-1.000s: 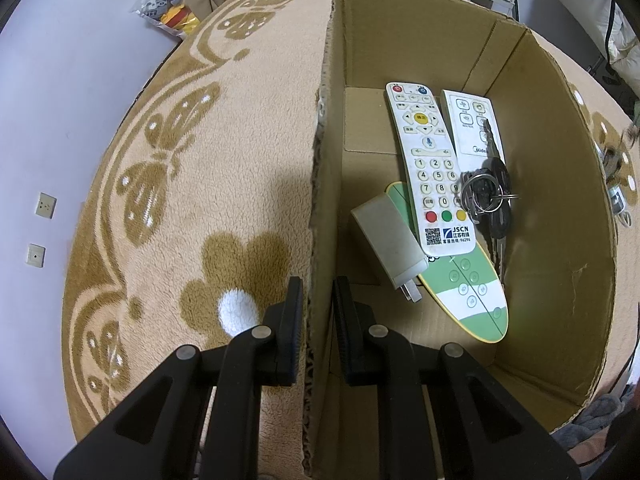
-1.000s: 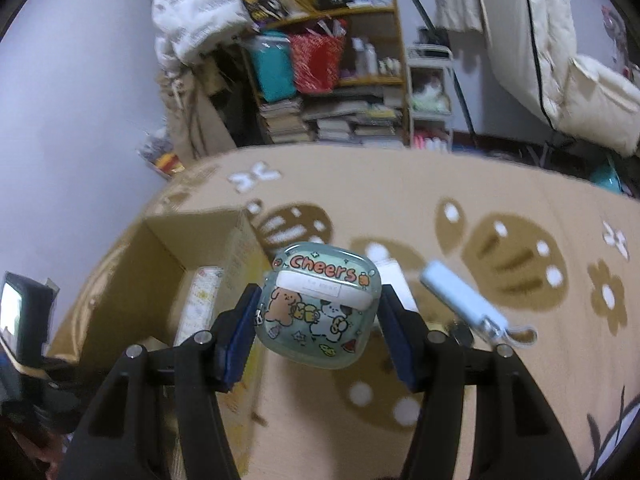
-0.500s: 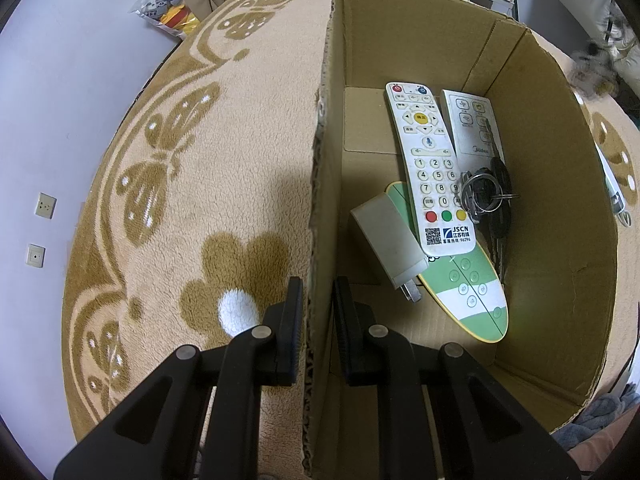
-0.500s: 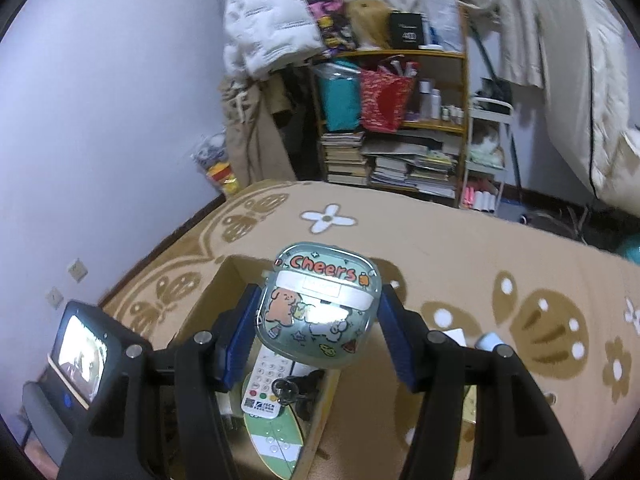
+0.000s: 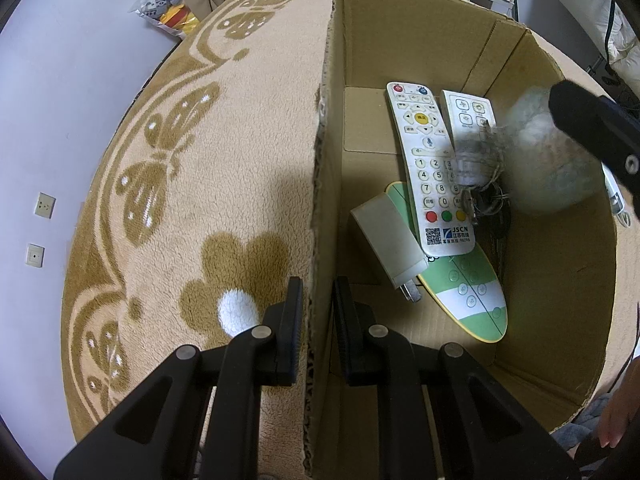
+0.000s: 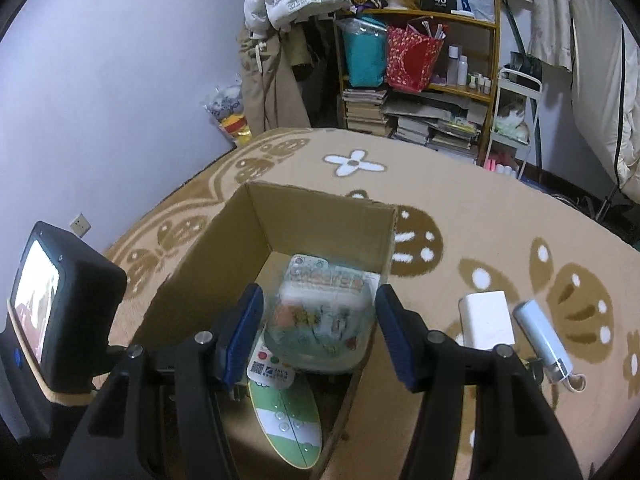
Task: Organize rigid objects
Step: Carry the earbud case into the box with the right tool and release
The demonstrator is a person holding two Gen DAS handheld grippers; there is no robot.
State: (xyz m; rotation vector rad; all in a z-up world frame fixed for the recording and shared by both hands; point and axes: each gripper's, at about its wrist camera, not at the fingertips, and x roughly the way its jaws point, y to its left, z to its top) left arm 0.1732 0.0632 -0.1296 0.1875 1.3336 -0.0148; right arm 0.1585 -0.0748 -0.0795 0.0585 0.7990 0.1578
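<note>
A cardboard box [image 5: 400, 32] stands on a tan rug. In it lie a long white remote [image 5: 420, 160], a smaller white remote [image 5: 464, 108], a green oval remote [image 5: 468, 292], a white adapter [image 5: 388, 240] and keys [image 5: 488, 204]. My left gripper [image 5: 318, 320] is shut on the box's left wall. My right gripper [image 6: 320, 332] hovers over the box, open. Below its pads, the clear cartoon earbud case [image 6: 320, 312] is blurred and loose; in the left wrist view the earbud case [image 5: 552, 172] hangs over the keys beside a black finger [image 5: 588, 132].
Right of the box on the rug [image 6: 480, 220] lie a white power block [image 6: 486, 316] and a pale blue stick with a cord [image 6: 542, 340]. A cluttered shelf [image 6: 420, 80] and hanging coats stand behind. A hand [image 5: 616, 420] shows at the lower right.
My right gripper carried the earbud case from over the rug to above the box, then let it go; the case now drops blurred inside. The left gripper has stayed on the box wall.
</note>
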